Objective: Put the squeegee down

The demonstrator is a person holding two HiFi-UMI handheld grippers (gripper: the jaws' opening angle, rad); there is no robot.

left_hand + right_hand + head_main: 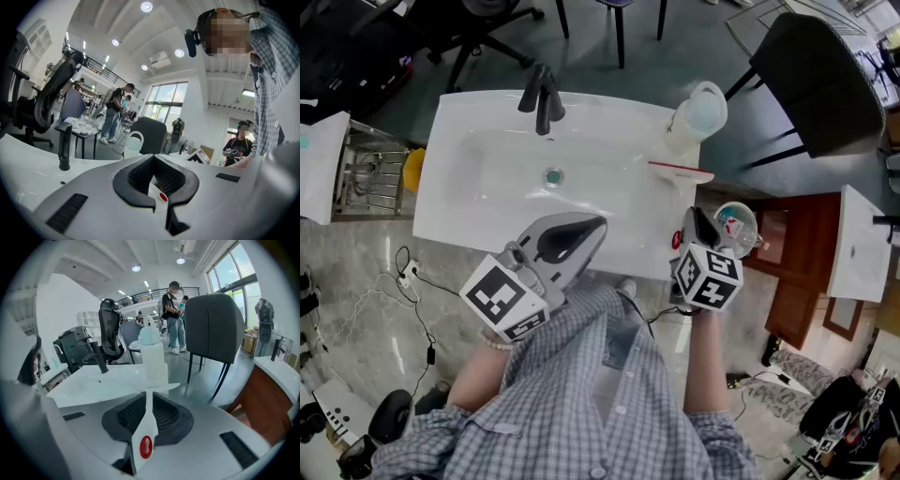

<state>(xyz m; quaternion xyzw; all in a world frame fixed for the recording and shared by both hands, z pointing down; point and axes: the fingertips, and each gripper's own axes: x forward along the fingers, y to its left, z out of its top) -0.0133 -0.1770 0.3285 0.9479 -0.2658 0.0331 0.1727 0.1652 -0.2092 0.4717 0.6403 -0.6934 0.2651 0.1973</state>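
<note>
Red squeegee (680,170) blade shows overhead only; right gripper (149,398) clamps handle.

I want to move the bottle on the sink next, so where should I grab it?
Probably grip the bottle around its straight body, jaws level, coming from the right. It stands upright at the sink's back right corner, open on that side; the squeegee in the right gripper crosses its front.

The squeegee (680,169), white-handled with a red blade, sits crosswise over the sink's (487,141) right side, its handle clamped in the right claw (149,399).
</note>
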